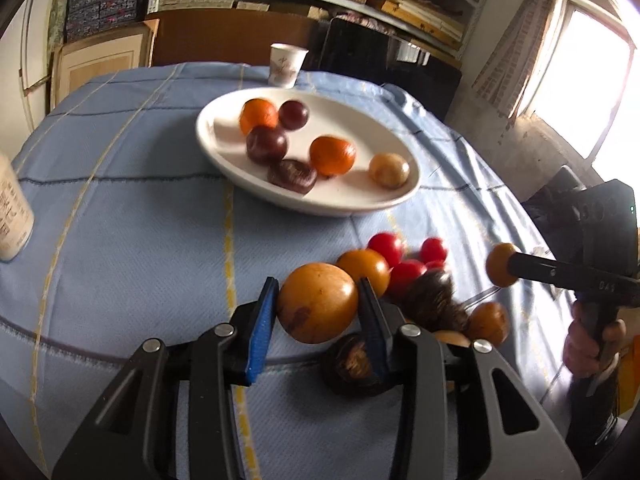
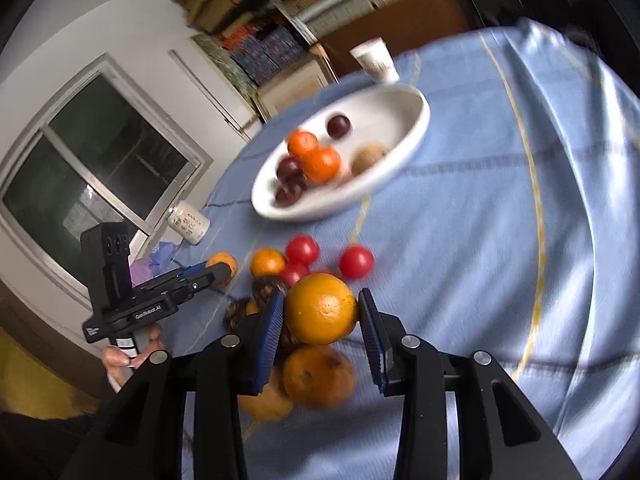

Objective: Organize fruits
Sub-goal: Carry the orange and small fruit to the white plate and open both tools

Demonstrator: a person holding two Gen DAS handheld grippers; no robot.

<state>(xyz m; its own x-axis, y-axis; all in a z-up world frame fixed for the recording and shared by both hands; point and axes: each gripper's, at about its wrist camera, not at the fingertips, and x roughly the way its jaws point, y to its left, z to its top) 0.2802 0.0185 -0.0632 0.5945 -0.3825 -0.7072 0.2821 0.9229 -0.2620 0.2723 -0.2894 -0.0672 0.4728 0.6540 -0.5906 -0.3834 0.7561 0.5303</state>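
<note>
Two grippers are each clasping a round orange fruit above a blue checked tablecloth [image 1: 120, 216], apparently ready to carry their loads to the white oval dish [image 1: 224, 152] waiting at the far side. The left gripper [image 1: 318, 300] is squeezing a large yellow-orange fruit [image 1: 318, 302] between its blue pads, which are pressing on both flanks. The right gripper [image 2: 322, 312] is clenching an orange [image 2: 322, 308] of its own; the left pad is touching the peel, and the right pad is sitting at the fruit's edge.

Just beyond the held fruits, a loose heap is lying on the cloth: several red tomatoes [image 1: 386, 246], more orange fruits and a few dark, rough-skinned ones, all close together near the front of the table. These seem to be the pieces not yet sorted.

The dish is already holding two oranges, three dark plum-like fruits and one pale tan fruit [image 1: 389, 170], suggesting the sorting is partly done. A paper cup [image 1: 286, 64] is standing just behind the dish, and a white bottle [image 1: 12, 216] is sitting at the far left edge.
</note>
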